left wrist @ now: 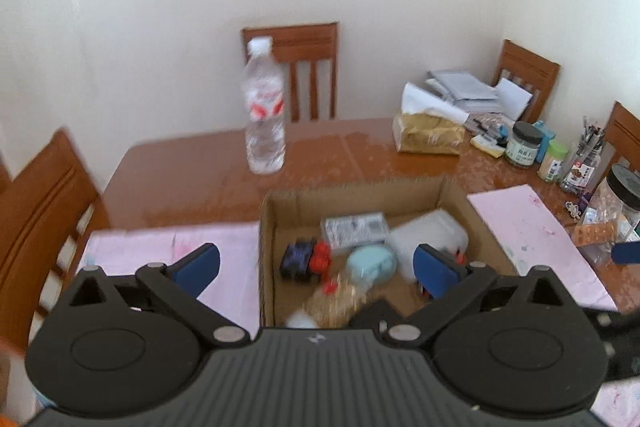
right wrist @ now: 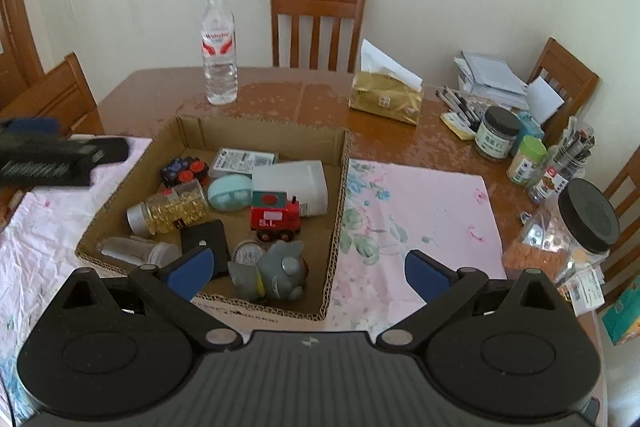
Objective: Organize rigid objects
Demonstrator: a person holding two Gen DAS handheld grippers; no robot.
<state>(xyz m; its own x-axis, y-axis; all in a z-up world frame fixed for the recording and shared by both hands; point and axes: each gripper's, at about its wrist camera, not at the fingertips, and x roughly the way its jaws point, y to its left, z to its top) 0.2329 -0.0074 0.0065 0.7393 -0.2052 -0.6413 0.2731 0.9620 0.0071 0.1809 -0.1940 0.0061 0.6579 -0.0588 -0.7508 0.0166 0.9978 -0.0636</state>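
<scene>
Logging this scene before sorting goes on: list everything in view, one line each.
cardboard box: 1, brown, on the pink cloth
toy train: 1, red, in the box
toy car: 1, black with red wheels, far left of box
capsule bottle: 1, clear with yellow contents, lying in box
round case: 1, pale teal, box centre
grey figure: 1, grey, box near corner
water bottle: 1, clear, upright on table beyond box
tissue pack: 1, gold, on table
black-lidded jar: 1, clear, right table edge
chairs: several, brown wood, around table
left gripper: 1, black with blue fingers, open above box
right gripper: 1, same colours, open
</scene>
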